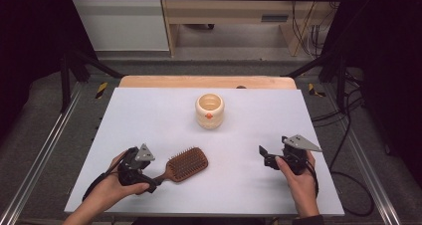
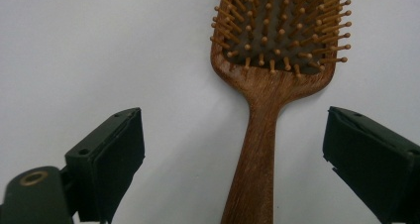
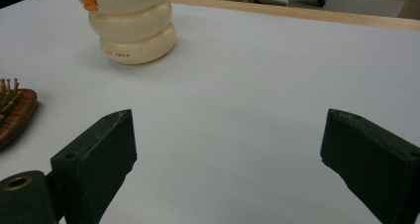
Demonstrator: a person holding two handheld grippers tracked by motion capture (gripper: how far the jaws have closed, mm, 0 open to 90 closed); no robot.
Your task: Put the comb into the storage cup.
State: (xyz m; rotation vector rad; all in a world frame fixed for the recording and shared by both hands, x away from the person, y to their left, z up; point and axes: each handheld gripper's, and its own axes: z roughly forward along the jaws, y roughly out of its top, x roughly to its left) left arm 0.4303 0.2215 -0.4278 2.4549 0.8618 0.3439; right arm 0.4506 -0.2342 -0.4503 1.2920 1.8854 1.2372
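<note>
Left gripper view showed the left tongs standing apart astride the hairbrush handle, untouched, brush flat on the desk near the cream jar; right tongs apart, idle; approach step judged, next lowering and clamping the handle.

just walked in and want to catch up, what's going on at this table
A person holds a gripper in each hand over a white table. The left gripper is open with the handle of a wooden hairbrush between its jaws, pads not touching it. The brush lies flat, bristles up. The right gripper is open over bare table. A cream ceramic pot stands farther back.
</note>
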